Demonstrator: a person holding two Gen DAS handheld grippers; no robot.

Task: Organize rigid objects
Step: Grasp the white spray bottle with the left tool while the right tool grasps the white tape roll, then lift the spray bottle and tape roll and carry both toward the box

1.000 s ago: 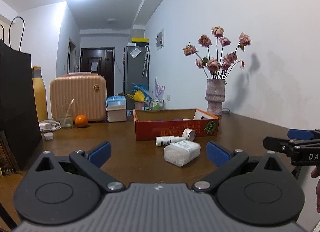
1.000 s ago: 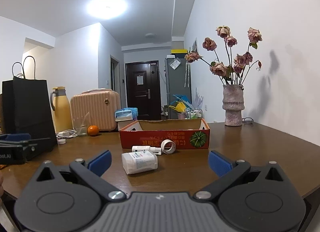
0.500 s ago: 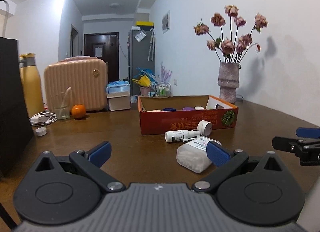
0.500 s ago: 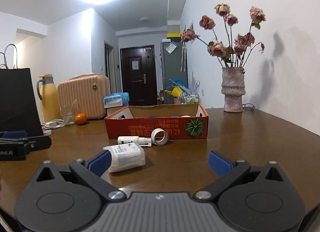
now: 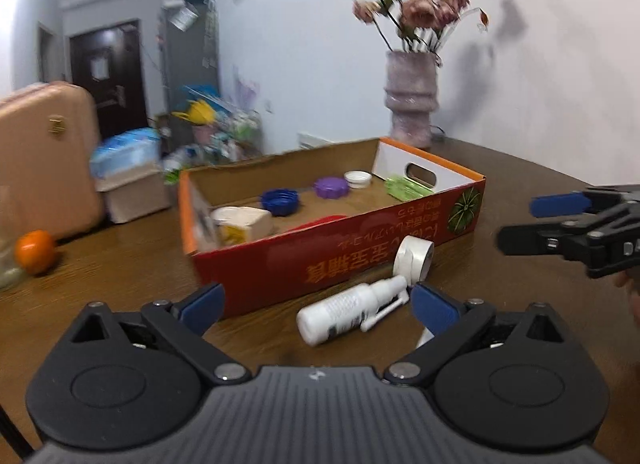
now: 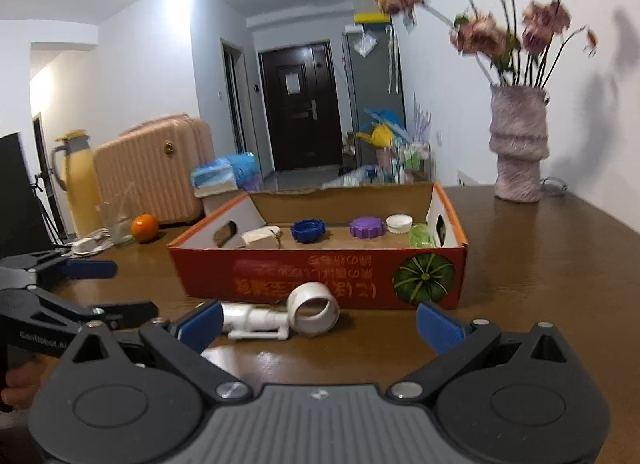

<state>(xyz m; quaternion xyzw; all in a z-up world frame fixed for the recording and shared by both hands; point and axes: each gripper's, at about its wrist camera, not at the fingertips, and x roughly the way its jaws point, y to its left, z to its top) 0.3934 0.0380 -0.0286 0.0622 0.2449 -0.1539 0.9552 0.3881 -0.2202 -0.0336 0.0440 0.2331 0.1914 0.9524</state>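
Observation:
A red cardboard box [image 5: 360, 260] [image 6: 320, 276] stands on the brown table and holds several caps and small items. In front of it lie a white spray bottle [image 5: 352, 312] [image 6: 256, 320] and a white tape roll [image 5: 414, 256] [image 6: 314, 308]. A bit of another white bottle [image 5: 424, 338] shows behind my left gripper's right finger. My left gripper [image 5: 316, 306] is open, just above the spray bottle. My right gripper [image 6: 318, 322] is open, close over the tape roll. Each gripper shows in the other's view, the right one [image 5: 560, 224] and the left one [image 6: 80, 288].
A vase of dried flowers [image 5: 412, 100] [image 6: 518, 148] stands at the back right by the wall. An orange [image 5: 34, 252] [image 6: 145, 227], a glass [image 6: 116, 224], a yellow flask [image 6: 78, 184] and a pink suitcase [image 6: 156, 172] are at the back left.
Both grippers have moved forward and down toward the box. The box's inside now shows. The large white bottle has slipped almost out of both views beneath the grippers.

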